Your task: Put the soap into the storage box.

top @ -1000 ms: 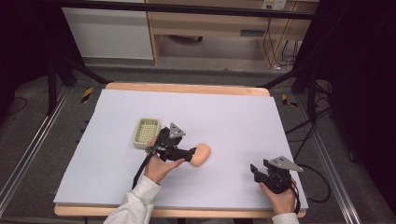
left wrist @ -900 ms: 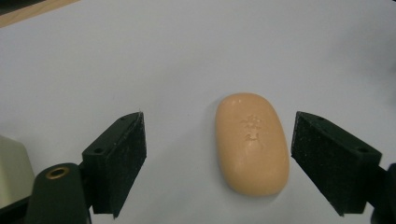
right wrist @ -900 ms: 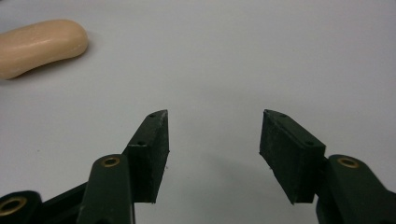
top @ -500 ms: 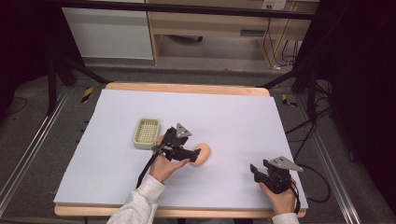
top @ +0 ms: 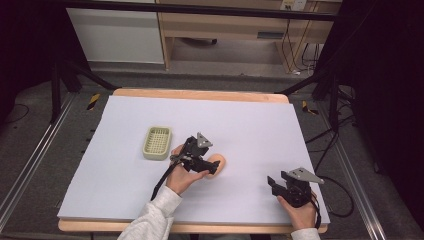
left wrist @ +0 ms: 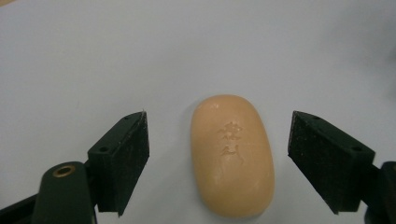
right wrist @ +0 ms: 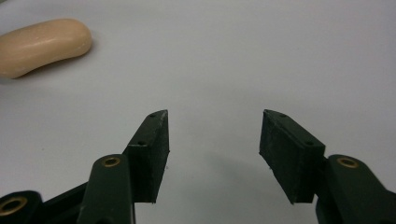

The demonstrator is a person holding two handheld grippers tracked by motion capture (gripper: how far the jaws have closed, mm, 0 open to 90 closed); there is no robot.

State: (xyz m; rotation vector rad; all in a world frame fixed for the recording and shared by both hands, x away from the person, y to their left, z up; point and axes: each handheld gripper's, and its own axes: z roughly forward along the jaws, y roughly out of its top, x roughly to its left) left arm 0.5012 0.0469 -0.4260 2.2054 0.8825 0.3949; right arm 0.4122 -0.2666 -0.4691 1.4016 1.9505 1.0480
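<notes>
While the left gripper's [left wrist: 217, 154] jaws, just closing, straddled the centre-frame soap [left wrist: 232, 154] untouched, its slick rounded sides could have squirted free.

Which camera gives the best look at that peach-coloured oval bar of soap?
The left gripper view: the peach-coloured oval bar of soap lies close, stamp visible. The high view shows it small and partly hidden; the right gripper view shows it at the edge.

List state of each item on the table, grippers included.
soap bar: flat on the sheet, embossed side up, between the left jaws, untouched
soap dish: upright, empty
left gripper: open, jaws just been closing around the soap bar
right gripper: open, nothing between the jaws
</notes>
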